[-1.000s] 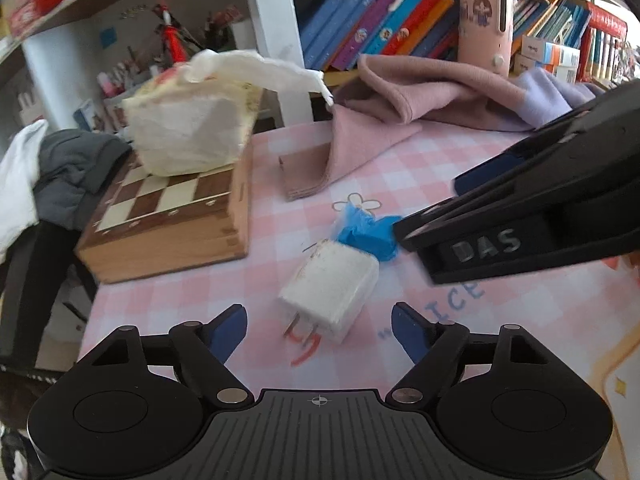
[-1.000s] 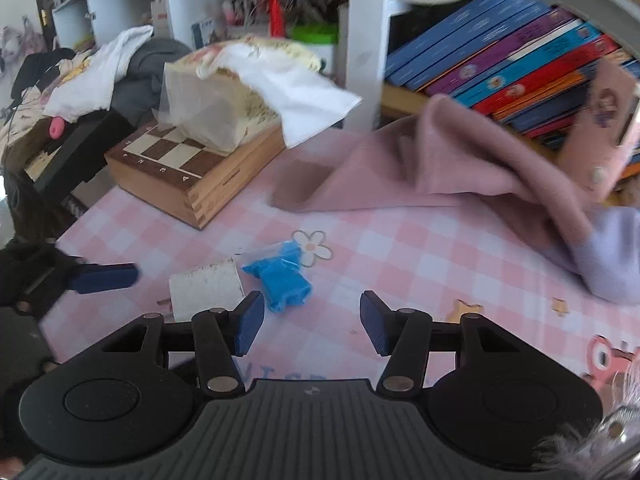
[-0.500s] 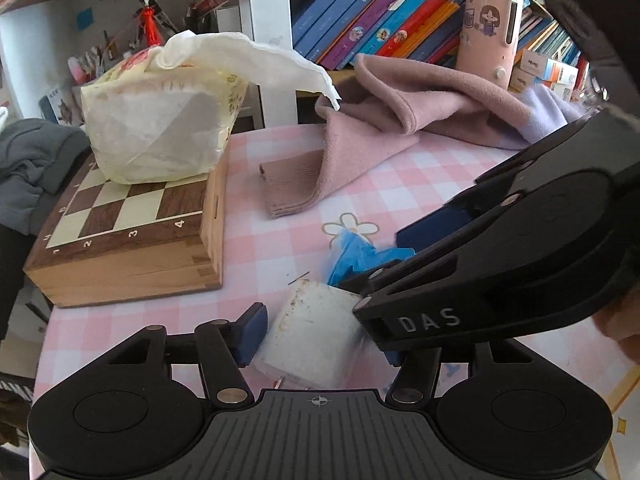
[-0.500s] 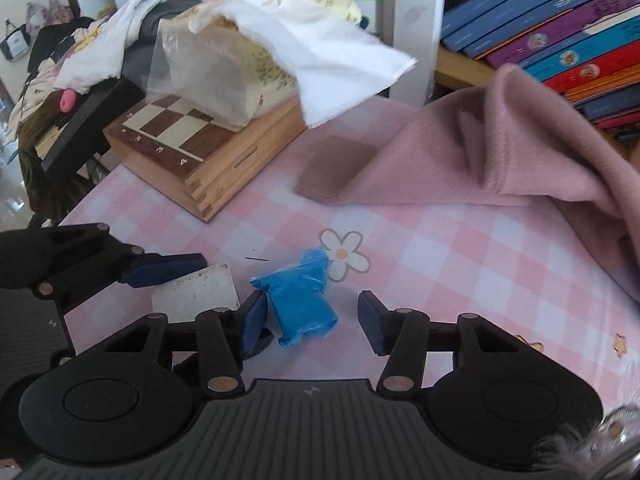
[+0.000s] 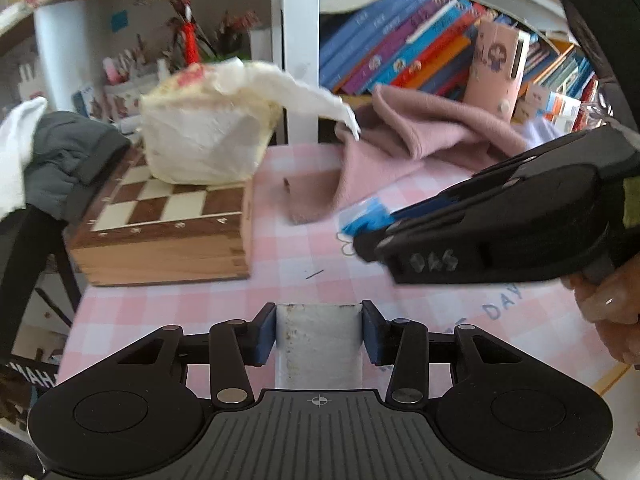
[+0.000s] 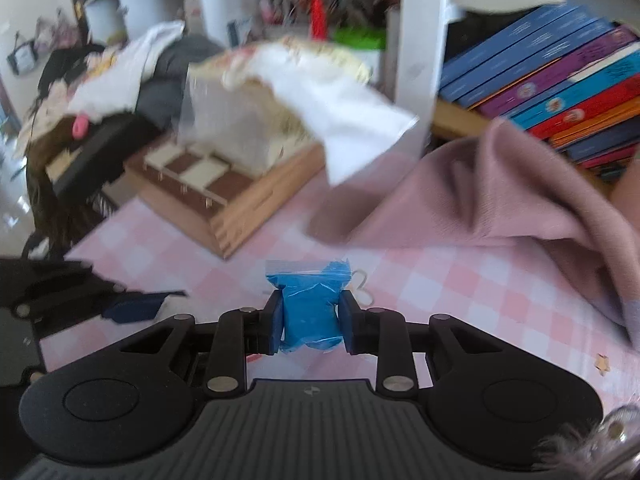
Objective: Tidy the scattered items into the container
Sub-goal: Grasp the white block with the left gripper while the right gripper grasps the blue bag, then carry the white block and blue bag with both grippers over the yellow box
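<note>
My left gripper (image 5: 319, 330) is shut on a white charger plug (image 5: 319, 344) and holds it just over the pink checked tablecloth (image 5: 296, 256). My right gripper (image 6: 310, 322) is shut on a small blue plastic bag (image 6: 310, 308) above the cloth. In the left wrist view the right gripper's body (image 5: 500, 236) reaches in from the right with the blue bag (image 5: 366, 216) at its tip. The left gripper's finger (image 6: 136, 306) shows at the left of the right wrist view. No container for the items is in view.
A wooden chessboard box (image 5: 168, 228) lies at the left with a tissue pack (image 5: 208, 136) on top. A pink garment (image 5: 404, 156) is heaped at the back by a bookshelf (image 5: 404, 52). A pink box (image 5: 496, 68) stands against the books.
Both grippers have closed: the left on the white plug, the right on the blue bag. Both items have lifted off the tablecloth.
</note>
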`<state>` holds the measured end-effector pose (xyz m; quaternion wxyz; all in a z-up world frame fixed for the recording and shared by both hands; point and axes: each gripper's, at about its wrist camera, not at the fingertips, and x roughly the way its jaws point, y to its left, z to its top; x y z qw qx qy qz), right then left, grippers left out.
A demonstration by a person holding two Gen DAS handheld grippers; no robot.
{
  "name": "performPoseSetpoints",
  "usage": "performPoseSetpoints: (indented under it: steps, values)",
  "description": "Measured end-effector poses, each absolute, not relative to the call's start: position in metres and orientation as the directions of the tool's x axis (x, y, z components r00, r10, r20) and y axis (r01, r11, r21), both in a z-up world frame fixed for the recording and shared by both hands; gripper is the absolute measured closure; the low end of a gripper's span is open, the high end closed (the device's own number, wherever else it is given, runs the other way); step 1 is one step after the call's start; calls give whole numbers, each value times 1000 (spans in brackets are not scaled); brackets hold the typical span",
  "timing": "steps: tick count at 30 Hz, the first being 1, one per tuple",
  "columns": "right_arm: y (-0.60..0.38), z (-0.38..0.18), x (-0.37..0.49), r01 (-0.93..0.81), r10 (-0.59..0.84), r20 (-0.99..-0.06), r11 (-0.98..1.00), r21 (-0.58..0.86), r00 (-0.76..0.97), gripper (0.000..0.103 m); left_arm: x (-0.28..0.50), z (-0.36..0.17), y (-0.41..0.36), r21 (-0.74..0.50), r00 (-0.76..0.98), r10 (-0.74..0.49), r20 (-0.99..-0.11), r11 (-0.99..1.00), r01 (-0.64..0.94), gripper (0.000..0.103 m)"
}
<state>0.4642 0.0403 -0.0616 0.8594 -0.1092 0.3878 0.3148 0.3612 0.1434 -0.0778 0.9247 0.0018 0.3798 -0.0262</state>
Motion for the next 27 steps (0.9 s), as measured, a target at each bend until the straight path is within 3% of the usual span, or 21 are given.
performPoseSetpoints:
  steps: [13,27]
  values:
    - [-9,-30,390,-550,457,-711,827,118,534,77,290,-42,134,-70,745,-64,-663,997,24,61]
    - [-50,15,304,-547,486,-624,830,109,612,77,216,8,122,-136,791,-112,-601,990,37,61]
